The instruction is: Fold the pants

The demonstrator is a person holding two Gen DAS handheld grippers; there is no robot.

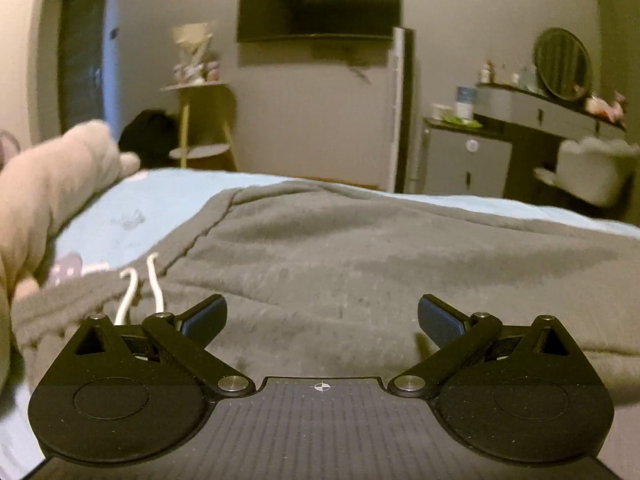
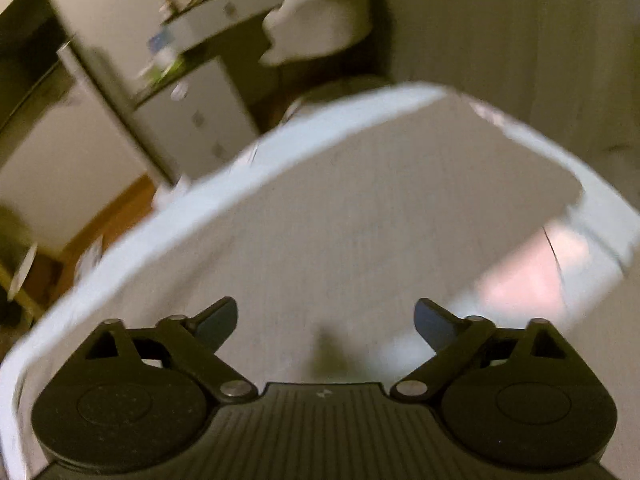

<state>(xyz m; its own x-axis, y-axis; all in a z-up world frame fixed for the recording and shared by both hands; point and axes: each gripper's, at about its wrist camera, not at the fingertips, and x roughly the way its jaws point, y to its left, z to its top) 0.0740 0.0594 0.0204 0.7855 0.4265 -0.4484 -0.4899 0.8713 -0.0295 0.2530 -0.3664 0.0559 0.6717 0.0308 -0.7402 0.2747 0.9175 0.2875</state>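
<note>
Grey fleece pants (image 1: 360, 248) lie spread across the light blue bed sheet (image 1: 132, 204), white drawstrings (image 1: 130, 298) showing at the waistband on the left. Left gripper (image 1: 322, 316) hangs low over the cloth, jaws wide apart, nothing between them. Right gripper (image 2: 326, 320) likewise gapes over the pants, empty; that view is blurred. Beyond the bed: wall television (image 1: 320, 0), dresser (image 1: 532, 120) with round mirror (image 1: 564, 64).

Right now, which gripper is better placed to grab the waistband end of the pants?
Left, probably: the left gripper hangs open beside the white drawstrings on the grey pants; the right gripper faces the far end.
</note>
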